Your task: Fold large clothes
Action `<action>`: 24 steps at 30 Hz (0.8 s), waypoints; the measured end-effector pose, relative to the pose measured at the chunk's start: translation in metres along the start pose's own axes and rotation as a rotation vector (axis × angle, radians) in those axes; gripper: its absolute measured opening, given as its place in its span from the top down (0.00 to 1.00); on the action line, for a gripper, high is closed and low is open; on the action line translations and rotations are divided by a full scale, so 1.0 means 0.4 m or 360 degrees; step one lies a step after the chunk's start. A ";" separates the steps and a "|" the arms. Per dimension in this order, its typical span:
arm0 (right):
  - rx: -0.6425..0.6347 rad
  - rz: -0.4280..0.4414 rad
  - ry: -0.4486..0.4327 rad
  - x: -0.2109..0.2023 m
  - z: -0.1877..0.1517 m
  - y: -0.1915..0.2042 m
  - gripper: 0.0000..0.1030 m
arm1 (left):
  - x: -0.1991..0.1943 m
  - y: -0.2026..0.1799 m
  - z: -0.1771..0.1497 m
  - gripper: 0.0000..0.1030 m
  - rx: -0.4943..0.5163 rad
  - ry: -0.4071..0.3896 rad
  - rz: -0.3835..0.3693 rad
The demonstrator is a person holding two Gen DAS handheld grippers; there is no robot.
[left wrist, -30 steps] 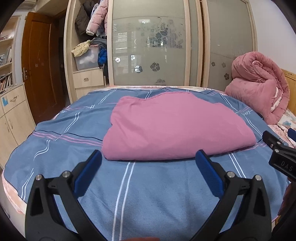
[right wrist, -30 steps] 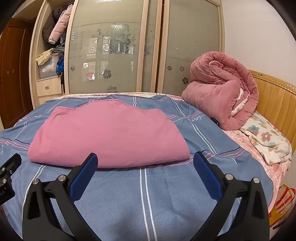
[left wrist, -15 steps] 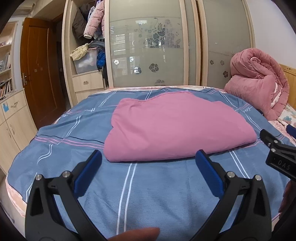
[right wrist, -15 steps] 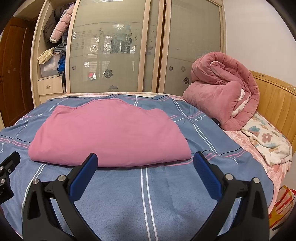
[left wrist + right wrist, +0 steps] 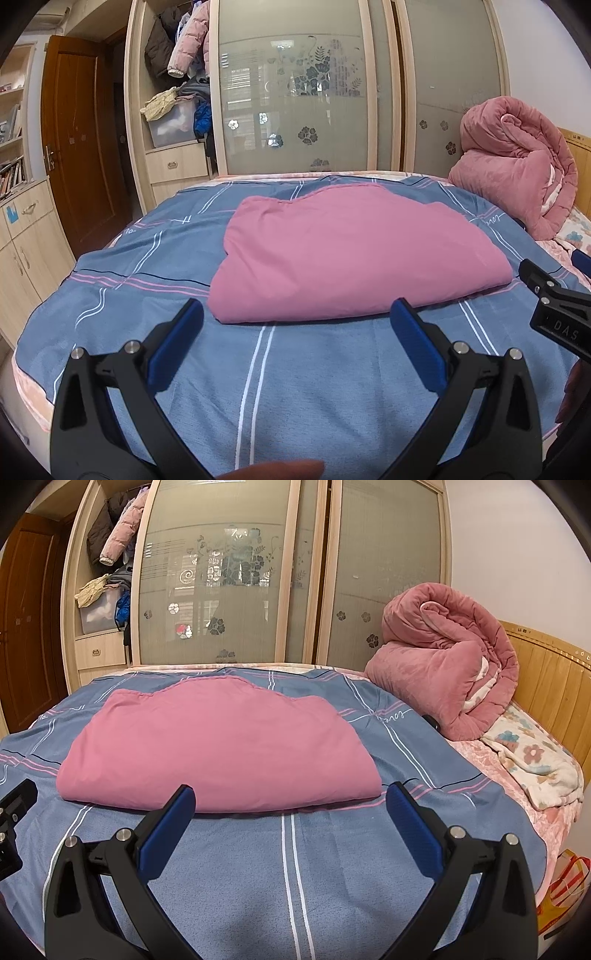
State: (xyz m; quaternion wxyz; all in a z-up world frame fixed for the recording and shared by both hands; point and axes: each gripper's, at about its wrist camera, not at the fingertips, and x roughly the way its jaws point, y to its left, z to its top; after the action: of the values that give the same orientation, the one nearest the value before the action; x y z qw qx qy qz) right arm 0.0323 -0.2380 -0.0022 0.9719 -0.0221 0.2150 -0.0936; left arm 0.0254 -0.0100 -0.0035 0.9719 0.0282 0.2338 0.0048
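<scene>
Left gripper (image 5: 295,325): spread wide, empty
Right gripper (image 5: 291,801): spread wide, empty
Folded pink cloth garment (image 5: 218,746): flat on blue striped bedspread (image 5: 295,867), just beyond both — likely soft, light, limp; best pinched at near corners
Rolled pink plush quilt (image 5: 443,668): far right, well clear — no obstruction

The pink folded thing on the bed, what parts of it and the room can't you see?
- Pink garment: its layers and underside, hidden by its own top fold, both views.
- Right claw: cut off by the left view's edge.
- Books: too small to read, left view.
- Bag: cut off by the right view's edge.
</scene>
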 end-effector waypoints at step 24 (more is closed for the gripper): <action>0.0015 -0.0003 0.0000 -0.004 0.003 -0.008 0.01 | 0.005 0.001 -0.004 0.02 -0.0001 0.0006 0.0004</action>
State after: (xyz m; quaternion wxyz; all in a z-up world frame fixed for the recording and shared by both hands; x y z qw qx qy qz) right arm 0.0308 -0.2408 -0.0001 0.9719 -0.0176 0.2147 -0.0954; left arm 0.0264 -0.0095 -0.0060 0.9714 0.0281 0.2357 0.0062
